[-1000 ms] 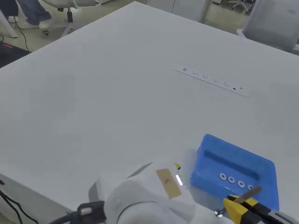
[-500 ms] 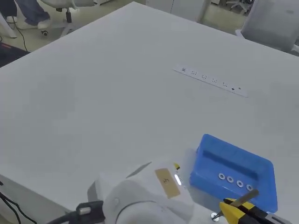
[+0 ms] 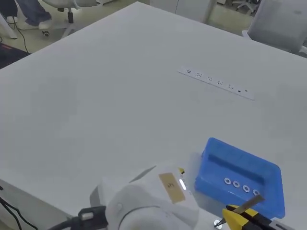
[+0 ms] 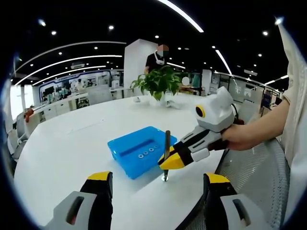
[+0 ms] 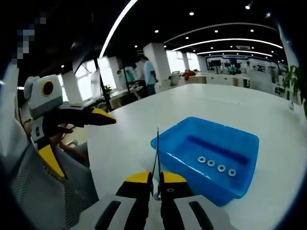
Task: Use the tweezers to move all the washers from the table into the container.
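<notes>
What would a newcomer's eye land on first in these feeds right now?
The blue container at the lower right of the head view, bright against the white table, with four washers lined up inside. Next, the right hand-held gripper with yellow tips, shut on the tweezers, which point down at the table just beside the container.

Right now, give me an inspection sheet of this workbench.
Surface: white table with a socket strip set in it.
Job's things: blue container holds four washers; tweezers point down at the table beside it; a small ring at their tip may be another washer.
Clutter: nothing seen.
Grippers: right gripper shut on the tweezers; left gripper open, holding nothing.
Cables: dark cable below the table's near edge.
Surroundings: plant, chair, people behind.
</notes>
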The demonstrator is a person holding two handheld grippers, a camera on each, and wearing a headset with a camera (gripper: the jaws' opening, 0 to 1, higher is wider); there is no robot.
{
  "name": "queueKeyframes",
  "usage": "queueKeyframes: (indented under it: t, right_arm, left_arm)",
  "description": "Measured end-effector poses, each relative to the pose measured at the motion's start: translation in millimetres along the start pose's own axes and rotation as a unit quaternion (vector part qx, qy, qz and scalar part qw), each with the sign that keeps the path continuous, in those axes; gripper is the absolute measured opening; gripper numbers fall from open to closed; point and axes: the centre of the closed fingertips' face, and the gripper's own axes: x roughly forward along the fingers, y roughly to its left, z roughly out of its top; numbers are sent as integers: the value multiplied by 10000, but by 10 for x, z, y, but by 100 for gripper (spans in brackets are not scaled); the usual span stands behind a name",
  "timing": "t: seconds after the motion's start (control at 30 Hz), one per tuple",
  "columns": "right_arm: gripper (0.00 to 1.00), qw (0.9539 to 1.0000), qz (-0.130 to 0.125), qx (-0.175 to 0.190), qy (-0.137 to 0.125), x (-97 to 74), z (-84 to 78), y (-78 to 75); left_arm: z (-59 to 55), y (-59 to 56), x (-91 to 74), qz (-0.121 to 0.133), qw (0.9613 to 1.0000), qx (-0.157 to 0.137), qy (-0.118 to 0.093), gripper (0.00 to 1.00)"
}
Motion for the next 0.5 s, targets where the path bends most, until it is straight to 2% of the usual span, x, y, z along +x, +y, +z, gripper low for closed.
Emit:
queueKeyframes:
  t: [0.07,0.2,0.27,0.43,0.5]
  right_arm:
    - [4,10000,-5,-91,28,1,-3,21]
    - [4,9970,29,-747,195,9,-26,105]
    - [4,9951,69,-958,215,25,-40,155]
    - [3,9948,-7,-969,321,16,-42,102]
    - [3,9969,-30,-717,328,10,-37,72]
  left_arm:
    - [-1,-1,0,2,10000,18,4,79]
    - [0,3,-1,9,10000,6,-4,79]
    - [0,3,-2,9,10000,8,-6,79]
    - [-4,-2,-3,1,10000,26,5,78]
    - [-2,-6,-3,-11,10000,18,-1,79]
